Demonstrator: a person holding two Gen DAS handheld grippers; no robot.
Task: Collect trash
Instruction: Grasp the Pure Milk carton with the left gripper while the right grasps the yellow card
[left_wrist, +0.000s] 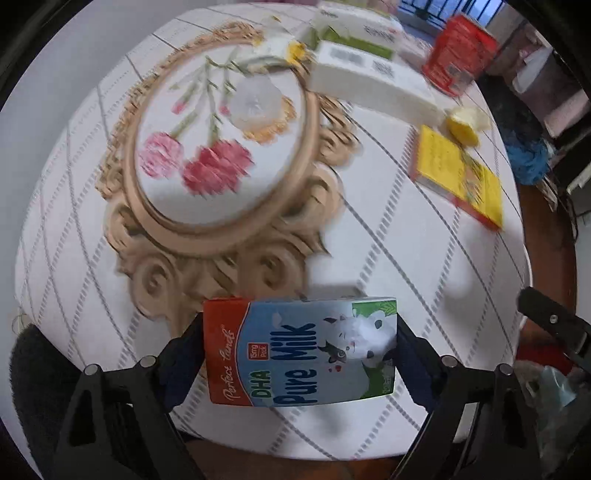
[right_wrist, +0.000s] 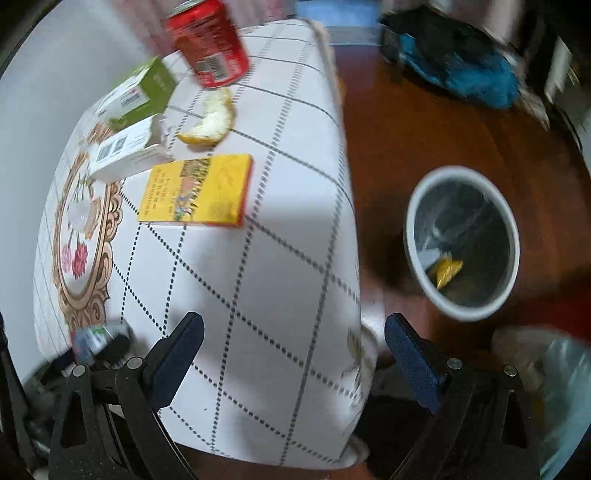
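— Looking at the surface first: what is it showing?

— A white tablecloth (right_wrist: 280, 258) with a dotted diamond grid is covering the table, and an embroidered oval with pink flowers (left_wrist: 218, 144) is sitting at the centre left of the left wrist view. A dark reddish wood floor (right_wrist: 424, 140) is filling the upper right of the right wrist view, with a blue bundle (right_wrist: 469, 70) lying at the top.

— Counting the trash?

— One milk carton (left_wrist: 301, 350) is being clamped between the fingers of the left gripper (left_wrist: 301, 354), at the bottom centre of its frame. Left on the cloth I am counting one red can (right_wrist: 208, 40), one yellow flat box (right_wrist: 199, 190), one piece of fruit peel (right_wrist: 210, 122), and two white-and-green cartons (right_wrist: 136, 122), all blurred. One white bin (right_wrist: 461, 240) is standing on the floor at the right of the frame, with a yellow scrap (right_wrist: 447, 271) inside.

— And the right gripper?

— The right gripper (right_wrist: 293, 339) is standing wide apart, holding nothing, over the cloth's right edge.

— Room to move?

— The lower half of the cloth is lying bare, and the bin is sitting apart from the table's edge, just beside a clear plastic bag (right_wrist: 546, 373) at the lower right.
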